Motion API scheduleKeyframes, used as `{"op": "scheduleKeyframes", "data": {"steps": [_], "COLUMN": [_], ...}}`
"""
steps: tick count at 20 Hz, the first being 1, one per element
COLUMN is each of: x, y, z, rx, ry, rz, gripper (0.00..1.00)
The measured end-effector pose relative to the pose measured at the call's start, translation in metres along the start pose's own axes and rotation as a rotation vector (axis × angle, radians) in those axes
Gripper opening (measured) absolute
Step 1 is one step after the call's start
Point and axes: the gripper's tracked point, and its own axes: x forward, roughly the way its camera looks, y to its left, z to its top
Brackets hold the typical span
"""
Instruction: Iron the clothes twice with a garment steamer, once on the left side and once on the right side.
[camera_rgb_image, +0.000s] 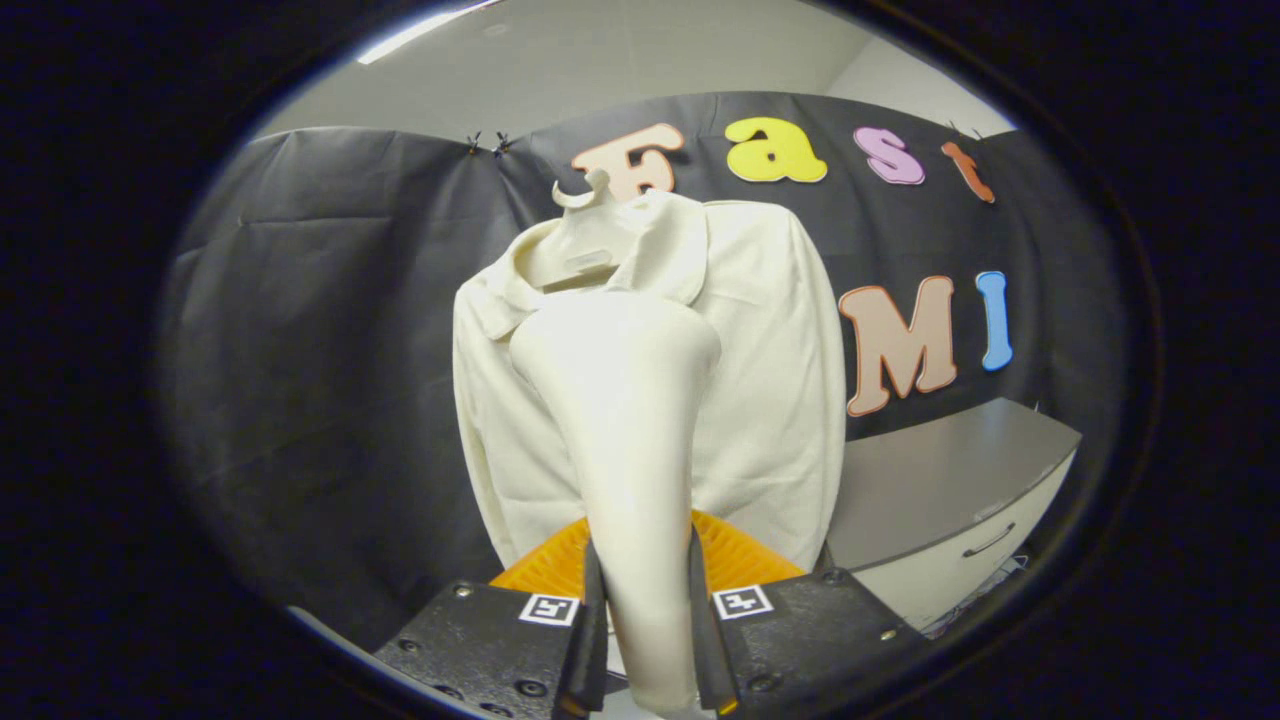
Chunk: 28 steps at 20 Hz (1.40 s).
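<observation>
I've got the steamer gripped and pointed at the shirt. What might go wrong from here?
1. The gripper is shut on the steamer low on its handle, with the wide head far above the fingers; it may tilt or slip during a stroke.
2. The shirt hangs freely from a hanger, so pressing may swing it away.
3. The cabinet stands close beside the shirt and could be bumped on that side's pass.

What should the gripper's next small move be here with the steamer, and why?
Probably ease the steamer forward until its head meets the shirt, toward one side of the front. The gripper is shut on the steamer's handle, both fingers pressing it, and the head stands upright before the shirt's chest, below the collar. The shirt hangs on its hanger against the black cloth; contact cannot be told.
</observation>
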Motion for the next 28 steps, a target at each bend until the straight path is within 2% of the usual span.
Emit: {"op": "scheduleKeyframes", "data": {"steps": [3, 8, 11, 16, 21, 25, 28], "x": [0.027, 0.057, 0.068, 0.084, 0.089, 0.092, 0.098], "y": [0.017, 0.062, 0.078, 0.073, 0.069, 0.063, 0.069], "z": [-0.017, -0.05, -0.051, -0.032, -0.043, -0.077, -0.102], "rx": [-0.005, -0.015, 0.052, 0.148, 0.117, 0.044, 0.01], "ry": [0.006, 0.018, 0.006, -0.012, 0.022, 0.096, 0.143], "rz": [-0.026, 0.034, 0.042, -0.014, -0.04, -0.081, -0.072], "gripper": [0.35, 0.35, 0.34, 0.34, 0.34, 0.35, 0.35]}}
